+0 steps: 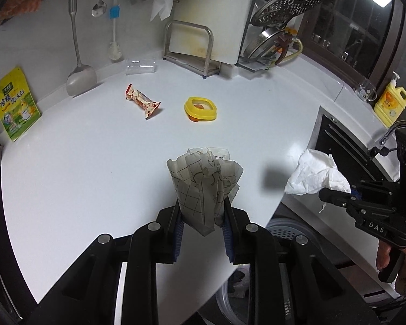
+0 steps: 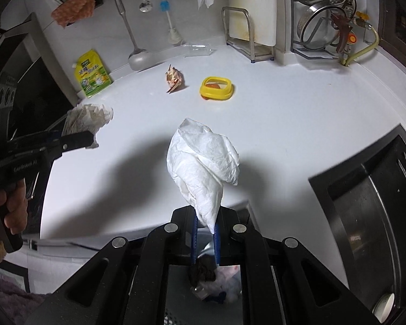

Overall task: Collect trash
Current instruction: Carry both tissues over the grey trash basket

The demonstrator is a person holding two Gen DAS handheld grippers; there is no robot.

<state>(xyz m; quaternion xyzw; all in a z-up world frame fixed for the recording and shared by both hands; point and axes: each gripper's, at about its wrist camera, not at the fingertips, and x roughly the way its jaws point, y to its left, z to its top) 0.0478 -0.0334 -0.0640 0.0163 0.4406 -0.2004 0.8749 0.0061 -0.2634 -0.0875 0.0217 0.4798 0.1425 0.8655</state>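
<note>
Left hand-held gripper [image 1: 203, 218] tipped down, pads squeezing crumpled printed paper [image 1: 205, 181]. Right hand-held gripper [image 2: 205, 223] tipped down too, nearly shut, pinching a white tissue [image 2: 203, 162]. Probably bare fingers [image 2: 13, 211] around the left handle.

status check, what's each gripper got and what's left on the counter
Left gripper shut on printed paper wrapper. Right gripper shut on white tissue. Snack wrapper left on counter.

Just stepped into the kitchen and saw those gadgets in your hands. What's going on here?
A person is clearing trash off the white counter with two handheld grippers. The left gripper is shut on a crumpled printed paper wrapper, and the right gripper is shut on a wadded white tissue, both lifted near the counter's front edge. A snack wrapper and a yellow-lidded container sit on the counter.
</note>
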